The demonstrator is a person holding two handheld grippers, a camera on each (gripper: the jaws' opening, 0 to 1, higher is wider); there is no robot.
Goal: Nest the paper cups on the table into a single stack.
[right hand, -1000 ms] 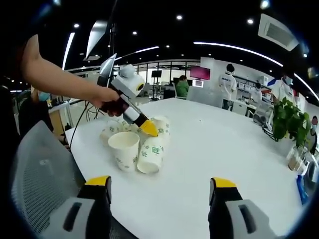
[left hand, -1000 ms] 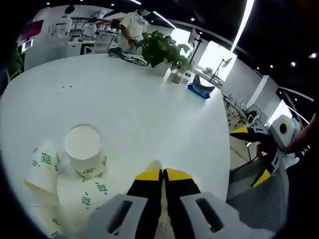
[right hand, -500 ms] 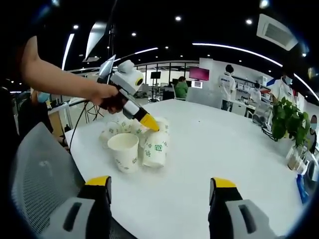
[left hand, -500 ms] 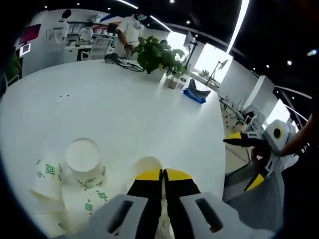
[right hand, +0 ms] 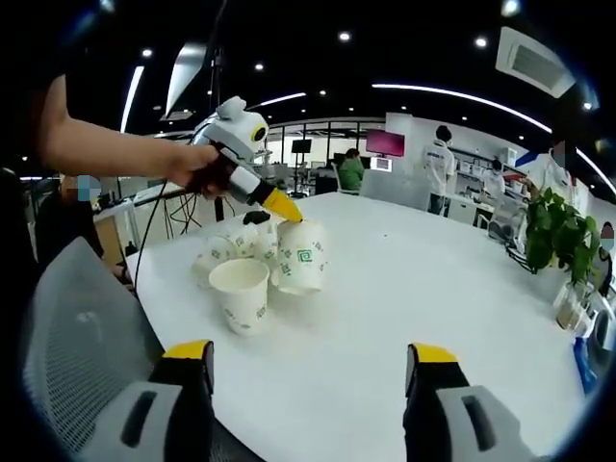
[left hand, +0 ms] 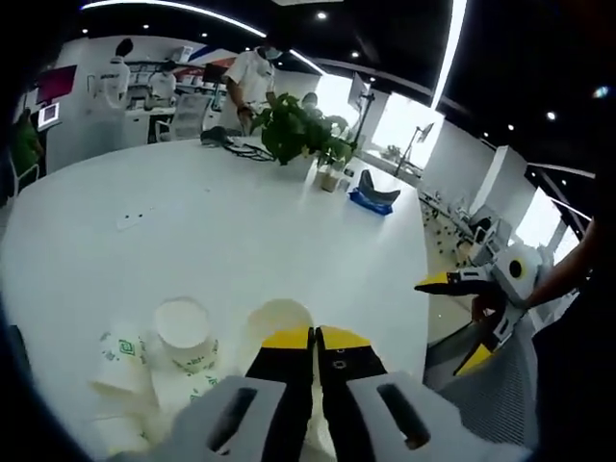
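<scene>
White paper cups with green square marks sit near the round white table's (right hand: 404,318) edge. My left gripper (right hand: 280,205) is shut on the rim of one cup (right hand: 300,258) and holds it tilted above the table; in the left gripper view that cup's mouth (left hand: 279,318) shows just past the closed yellow tips of the left gripper (left hand: 315,337). One cup (right hand: 239,289) stands upright, also seen as the upright cup (left hand: 183,327). Several more cups (right hand: 219,252) lie on their sides behind it. My right gripper (right hand: 310,354) hangs open over the near table edge, holding nothing.
A potted plant (left hand: 300,120) and a blue object (left hand: 371,197) stand at the table's far side. A grey mesh chair (right hand: 67,327) is close to the table edge by the cups. People stand at desks in the background.
The left gripper has lifted its cup off the table and away from the pile, tilting it up. The right gripper has stayed open in place.
</scene>
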